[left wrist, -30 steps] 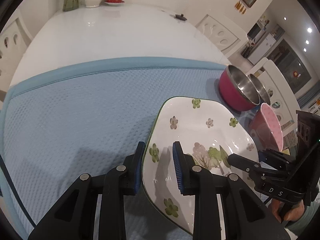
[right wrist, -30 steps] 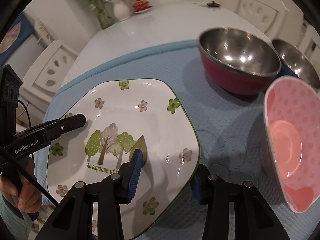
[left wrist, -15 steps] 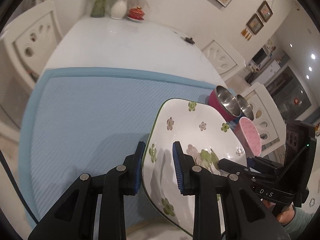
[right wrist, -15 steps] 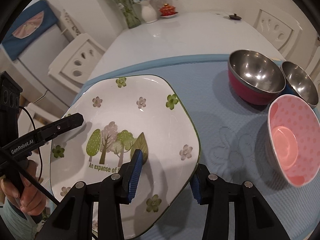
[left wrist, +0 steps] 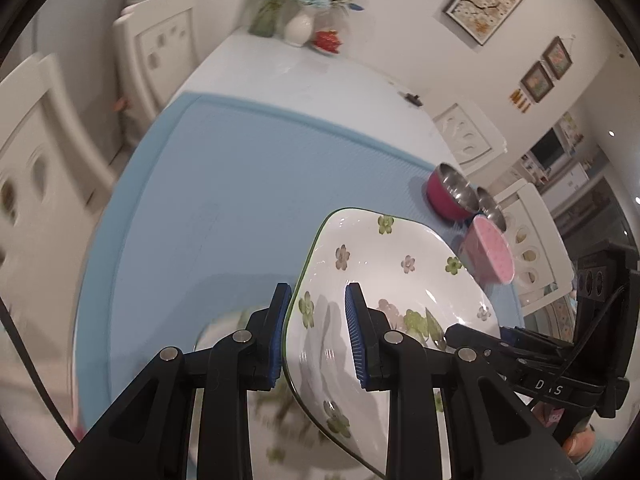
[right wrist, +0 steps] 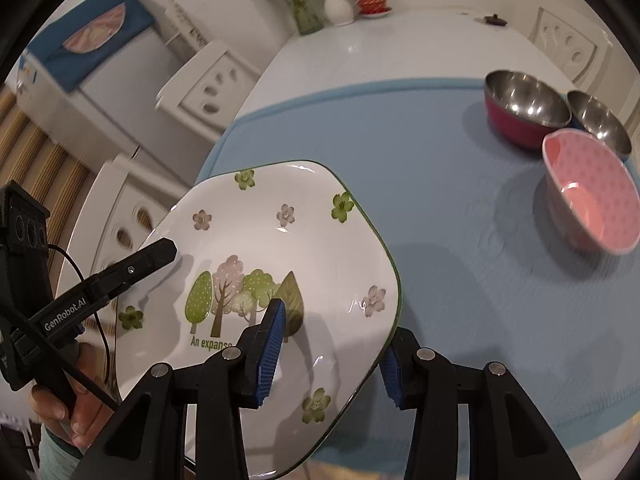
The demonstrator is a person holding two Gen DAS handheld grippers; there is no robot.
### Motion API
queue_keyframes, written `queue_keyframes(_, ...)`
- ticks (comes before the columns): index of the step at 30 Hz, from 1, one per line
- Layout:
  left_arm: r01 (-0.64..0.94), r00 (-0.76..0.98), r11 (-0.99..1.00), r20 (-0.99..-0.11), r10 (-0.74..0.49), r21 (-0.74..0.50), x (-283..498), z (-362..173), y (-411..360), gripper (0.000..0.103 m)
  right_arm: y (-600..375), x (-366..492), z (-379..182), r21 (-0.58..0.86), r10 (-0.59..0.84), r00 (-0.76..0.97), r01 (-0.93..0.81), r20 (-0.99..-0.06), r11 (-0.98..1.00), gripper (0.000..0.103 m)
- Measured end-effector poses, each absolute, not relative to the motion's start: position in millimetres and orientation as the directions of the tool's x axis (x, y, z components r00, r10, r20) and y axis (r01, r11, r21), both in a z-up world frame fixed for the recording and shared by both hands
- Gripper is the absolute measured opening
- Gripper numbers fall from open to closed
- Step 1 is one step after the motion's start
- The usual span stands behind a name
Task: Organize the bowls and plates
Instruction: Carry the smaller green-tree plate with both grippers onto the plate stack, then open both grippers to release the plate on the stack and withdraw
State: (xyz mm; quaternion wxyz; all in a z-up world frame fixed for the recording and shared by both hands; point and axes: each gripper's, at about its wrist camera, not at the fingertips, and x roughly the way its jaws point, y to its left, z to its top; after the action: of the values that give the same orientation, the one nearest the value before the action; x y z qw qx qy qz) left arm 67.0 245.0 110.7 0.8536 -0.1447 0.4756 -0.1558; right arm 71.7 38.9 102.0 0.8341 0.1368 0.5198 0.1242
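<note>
A white square plate with green flowers and trees [left wrist: 392,280] [right wrist: 280,248] is held in the air above the blue mat's near edge. My left gripper [left wrist: 318,336] is shut on the plate's left rim. My right gripper [right wrist: 332,352] is shut on its right rim. A second flowered plate [left wrist: 224,336], blurred, shows below my left gripper. A pink dotted bowl [right wrist: 592,196] [left wrist: 490,252], a red steel bowl [right wrist: 524,108] [left wrist: 450,196] and a smaller steel bowl [right wrist: 598,120] [left wrist: 490,204] stand on the mat at the right.
The blue mat [right wrist: 420,152] covers the near part of a white table [right wrist: 380,44]. A vase with flowers [right wrist: 338,4] and a red lidded dish [right wrist: 374,4] stand at the far end. White chairs [left wrist: 44,160] stand along the left side.
Both grippers have lifted the plate up and back from the mat. The bowls now look smaller and farther away. A second plate has come into view below.
</note>
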Motion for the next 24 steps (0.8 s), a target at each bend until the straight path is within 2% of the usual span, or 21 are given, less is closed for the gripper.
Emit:
queue_keyframes(11, -0.019, 0.483, 0.907, -0.799, -0.359, -0.420, -10, 78, 273, 0.024, 65, 21, 64, 0.389, 0.407, 0.313, -0.123, -0.858, 0.913, 0.043)
queue_keyframes(24, -0.073, 0.476, 0.915, -0.820, -0.317, -0.396, -7, 54, 284, 0.023, 86, 28, 45, 0.336, 0.371, 0.289, -0.167, -0.883, 0.927, 0.043)
